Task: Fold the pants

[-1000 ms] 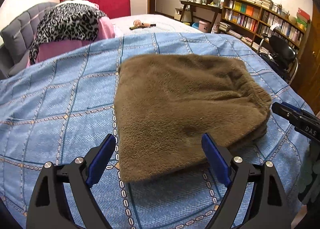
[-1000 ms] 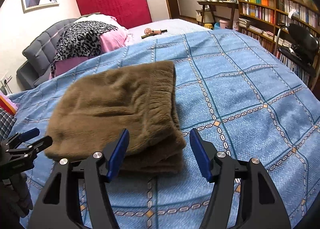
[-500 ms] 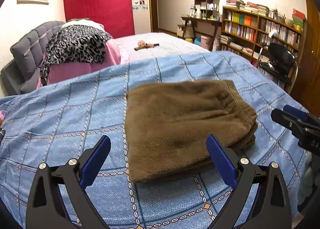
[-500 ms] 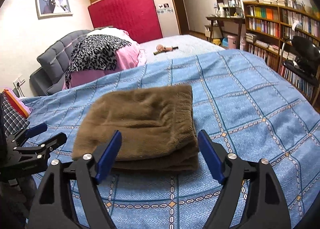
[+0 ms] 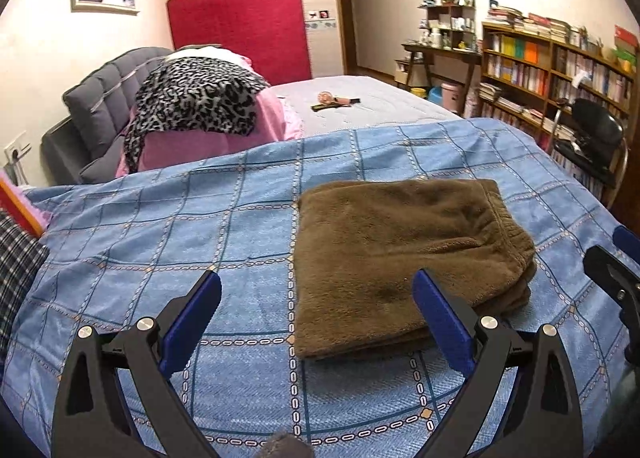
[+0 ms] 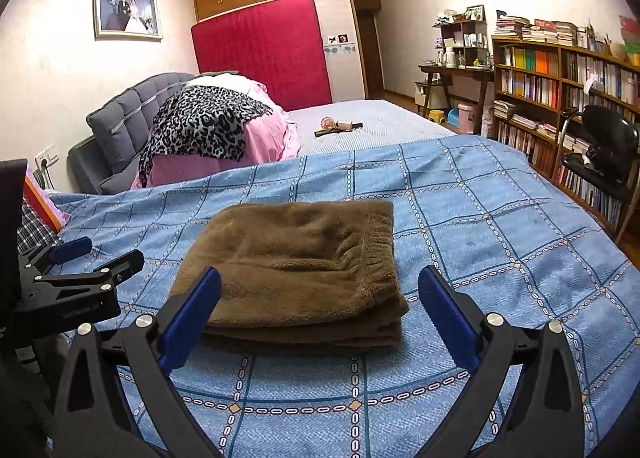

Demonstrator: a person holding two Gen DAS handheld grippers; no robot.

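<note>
Pretty lived-in bedroom: cream walls, framed photo (image 6: 127,9), red padded panel (image 6: 262,49), grey tufted headboard (image 6: 128,125), packed wooden bookshelf (image 6: 560,85), black chair (image 6: 608,153).

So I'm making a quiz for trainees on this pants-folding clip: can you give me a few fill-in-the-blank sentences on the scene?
1. The folded pants are ____ in colour.
2. They lie on a checked ____ bedspread.
3. The left gripper holds ____.
4. On the pink bedding lies a ____-print cloth.

Missing words: brown; blue; nothing; leopard
</note>
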